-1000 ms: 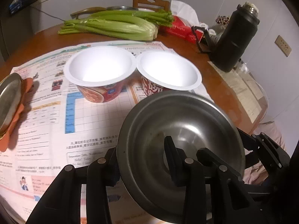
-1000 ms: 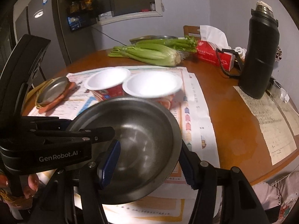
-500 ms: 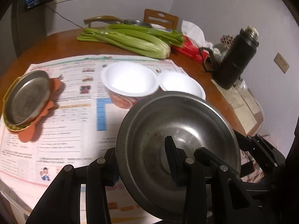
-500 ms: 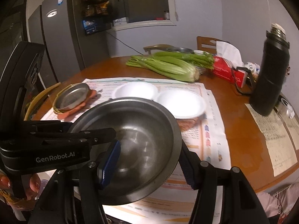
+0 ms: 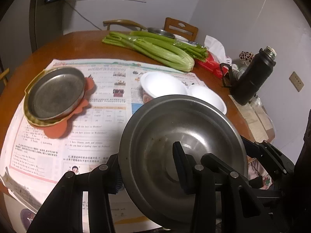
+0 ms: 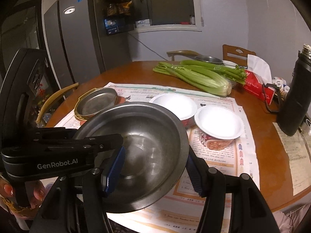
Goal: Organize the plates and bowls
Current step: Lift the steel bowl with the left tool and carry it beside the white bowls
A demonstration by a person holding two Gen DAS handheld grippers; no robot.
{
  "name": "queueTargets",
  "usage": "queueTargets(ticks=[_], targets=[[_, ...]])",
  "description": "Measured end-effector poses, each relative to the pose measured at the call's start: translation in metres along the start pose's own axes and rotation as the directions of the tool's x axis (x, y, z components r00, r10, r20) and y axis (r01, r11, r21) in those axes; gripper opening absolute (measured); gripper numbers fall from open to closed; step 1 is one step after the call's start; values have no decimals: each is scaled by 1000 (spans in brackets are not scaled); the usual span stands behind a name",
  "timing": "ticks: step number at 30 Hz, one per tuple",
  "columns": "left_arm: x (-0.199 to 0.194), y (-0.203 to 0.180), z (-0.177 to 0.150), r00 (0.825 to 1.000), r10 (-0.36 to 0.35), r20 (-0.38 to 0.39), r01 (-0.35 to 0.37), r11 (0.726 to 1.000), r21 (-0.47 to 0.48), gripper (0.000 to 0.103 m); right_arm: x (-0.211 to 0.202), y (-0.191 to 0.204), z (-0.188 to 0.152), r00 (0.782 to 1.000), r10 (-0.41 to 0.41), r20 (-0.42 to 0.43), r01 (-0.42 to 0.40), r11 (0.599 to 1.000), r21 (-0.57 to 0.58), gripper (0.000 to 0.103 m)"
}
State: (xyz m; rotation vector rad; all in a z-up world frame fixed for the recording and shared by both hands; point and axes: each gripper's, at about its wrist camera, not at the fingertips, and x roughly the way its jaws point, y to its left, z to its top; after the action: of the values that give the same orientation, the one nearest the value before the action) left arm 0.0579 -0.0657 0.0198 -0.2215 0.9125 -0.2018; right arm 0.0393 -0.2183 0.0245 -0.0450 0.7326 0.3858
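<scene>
A large steel bowl [image 5: 182,149] is held above the table's near edge by both grippers; it also shows in the right wrist view [image 6: 136,145]. My left gripper [image 5: 147,167] is shut on its left rim, one finger inside and one outside. My right gripper [image 6: 155,170] is shut on its right rim the same way. Two white instant-noodle bowls [image 6: 175,108] [image 6: 218,123] stand side by side on the newspaper beyond it. A steel plate [image 5: 56,93] rests on a yellow plate and an orange mat at the left.
Newspaper [image 5: 81,136] covers the round wooden table [image 6: 272,155]. Celery [image 6: 194,75], a red tissue pack [image 6: 258,89] and a black thermos [image 6: 295,97] sit at the back and right. Chairs and a fridge [image 6: 77,38] stand behind.
Both grippers have lifted the steel bowl up and back toward the near edge, swinging left; the noodle bowls now look farther away and the steel plate is in fuller view.
</scene>
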Motion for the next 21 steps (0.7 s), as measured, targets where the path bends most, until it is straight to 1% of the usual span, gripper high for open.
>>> queueTargets(ticks=[4, 10, 21], targets=[[8, 7, -4, 1000, 6, -21, -6, 1000, -10, 45, 7, 5, -4, 1000, -9, -17, 8, 1000, -11, 61], [25, 17, -10, 998, 25, -57, -26, 999, -23, 45, 25, 8, -12, 999, 0, -52, 0, 1000, -6, 61], [44, 26, -11, 996, 46, -71, -48, 998, -27, 45, 50, 4, -22, 995, 13, -101, -11, 1000, 20, 61]])
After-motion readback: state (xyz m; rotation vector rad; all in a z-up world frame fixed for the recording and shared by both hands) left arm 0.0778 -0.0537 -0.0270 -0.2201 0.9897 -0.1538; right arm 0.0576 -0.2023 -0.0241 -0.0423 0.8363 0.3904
